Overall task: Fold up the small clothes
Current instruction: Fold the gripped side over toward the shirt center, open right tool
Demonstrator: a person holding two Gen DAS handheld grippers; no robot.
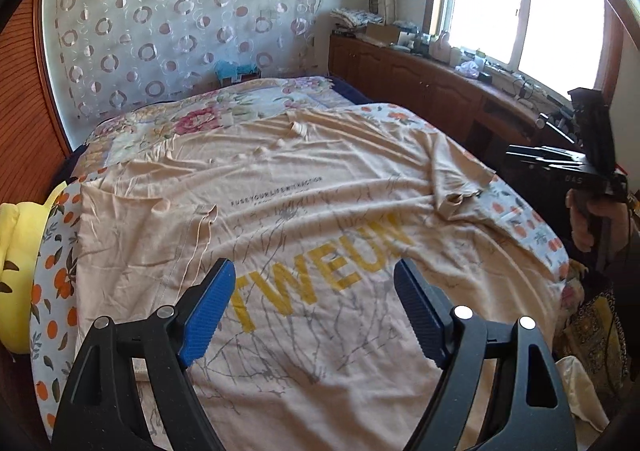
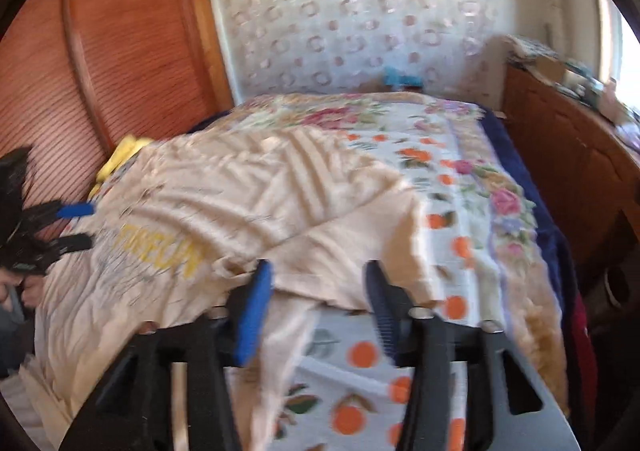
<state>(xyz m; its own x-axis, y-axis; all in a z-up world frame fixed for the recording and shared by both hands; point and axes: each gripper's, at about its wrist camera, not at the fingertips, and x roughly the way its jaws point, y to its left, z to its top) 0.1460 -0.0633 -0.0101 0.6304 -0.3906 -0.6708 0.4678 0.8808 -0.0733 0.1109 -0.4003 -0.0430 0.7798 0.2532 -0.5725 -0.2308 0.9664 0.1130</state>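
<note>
Beige T-shirt (image 1: 304,211) flat below left gripper (image 1: 314,305), jaws wide, empty; right gripper (image 2: 316,305) half-open, sleeve between, unpinched.

The whole right wrist view is motion-blurred, so the yellow lettering (image 2: 160,251) on the beige cotton T-shirt (image 2: 224,191) left of the right gripper (image 2: 316,311) cannot be read. Whether a shirt fold between its fingers touches the pads is unclear. In the left wrist view, the small clutter on the brown wooden cabinet (image 1: 432,91) far beyond the left gripper (image 1: 314,311) is too small to identify.
</note>
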